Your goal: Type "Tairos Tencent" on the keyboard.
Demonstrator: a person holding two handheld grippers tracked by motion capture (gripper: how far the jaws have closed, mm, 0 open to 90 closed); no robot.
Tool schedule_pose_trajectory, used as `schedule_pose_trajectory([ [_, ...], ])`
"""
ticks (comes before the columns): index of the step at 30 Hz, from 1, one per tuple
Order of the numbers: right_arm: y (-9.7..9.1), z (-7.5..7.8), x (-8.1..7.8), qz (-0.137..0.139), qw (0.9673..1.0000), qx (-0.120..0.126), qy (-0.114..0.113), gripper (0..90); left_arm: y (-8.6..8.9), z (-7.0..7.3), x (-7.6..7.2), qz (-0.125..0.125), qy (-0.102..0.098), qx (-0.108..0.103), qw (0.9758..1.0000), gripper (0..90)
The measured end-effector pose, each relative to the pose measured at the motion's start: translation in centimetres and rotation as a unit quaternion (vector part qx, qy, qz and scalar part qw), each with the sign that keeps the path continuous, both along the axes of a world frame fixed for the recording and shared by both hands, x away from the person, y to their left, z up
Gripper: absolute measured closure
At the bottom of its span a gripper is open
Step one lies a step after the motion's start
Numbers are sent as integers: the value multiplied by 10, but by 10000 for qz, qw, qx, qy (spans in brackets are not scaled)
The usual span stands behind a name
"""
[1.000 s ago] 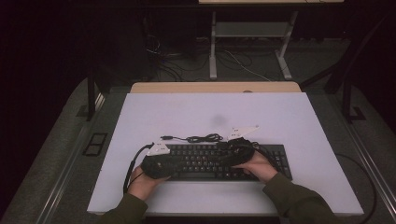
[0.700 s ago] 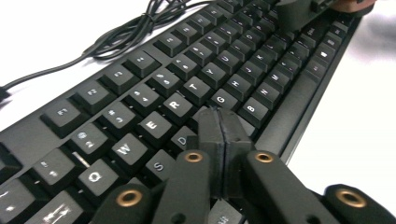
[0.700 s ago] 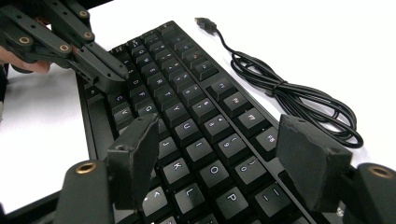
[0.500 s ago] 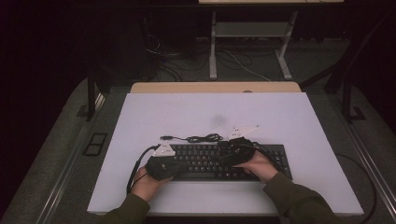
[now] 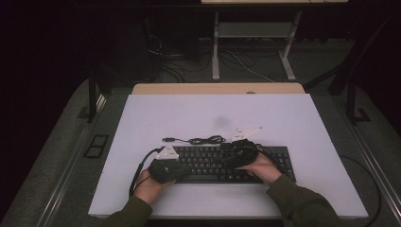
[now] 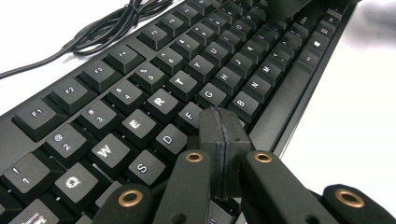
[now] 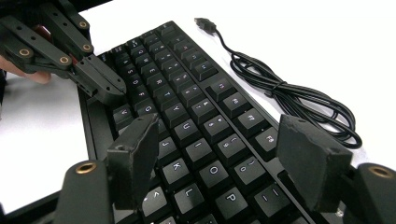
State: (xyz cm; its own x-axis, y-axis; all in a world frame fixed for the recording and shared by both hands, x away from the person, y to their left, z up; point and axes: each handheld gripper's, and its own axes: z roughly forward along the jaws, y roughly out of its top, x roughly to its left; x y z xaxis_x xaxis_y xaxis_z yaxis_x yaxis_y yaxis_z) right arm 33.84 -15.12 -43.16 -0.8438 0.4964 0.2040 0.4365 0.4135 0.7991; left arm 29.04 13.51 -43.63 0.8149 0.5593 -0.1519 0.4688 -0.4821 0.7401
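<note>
Left gripper (image 6: 219, 154): jaws just closed, pressed together, nothing between, tips over keyboard (image 5: 222, 163) near the F key. Right gripper (image 7: 219, 158): jaws spread above the keys. Keyboard lies on white table (image 5: 293, 118), cable (image 7: 289, 93) coiled beside; dark room behind.

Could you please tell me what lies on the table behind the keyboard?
Behind the keyboard, on the white table, lies its black cable, partly coiled, ending in a loose plug. Where the cable joins the keyboard is covered by the right hand-held gripper.
</note>
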Motion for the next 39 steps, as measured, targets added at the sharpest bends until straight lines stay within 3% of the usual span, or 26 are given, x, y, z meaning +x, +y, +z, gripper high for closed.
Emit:
schedule_pose_trajectory([
  [26,-2,0,-1,-34,10000,8,-16,282,6,8,5,75,-108,-168,9998,887],
  [39,-3,-1,-2,-76,10000,-38,-33,271,11,9,16,155,-244,-68,9996,887],
])
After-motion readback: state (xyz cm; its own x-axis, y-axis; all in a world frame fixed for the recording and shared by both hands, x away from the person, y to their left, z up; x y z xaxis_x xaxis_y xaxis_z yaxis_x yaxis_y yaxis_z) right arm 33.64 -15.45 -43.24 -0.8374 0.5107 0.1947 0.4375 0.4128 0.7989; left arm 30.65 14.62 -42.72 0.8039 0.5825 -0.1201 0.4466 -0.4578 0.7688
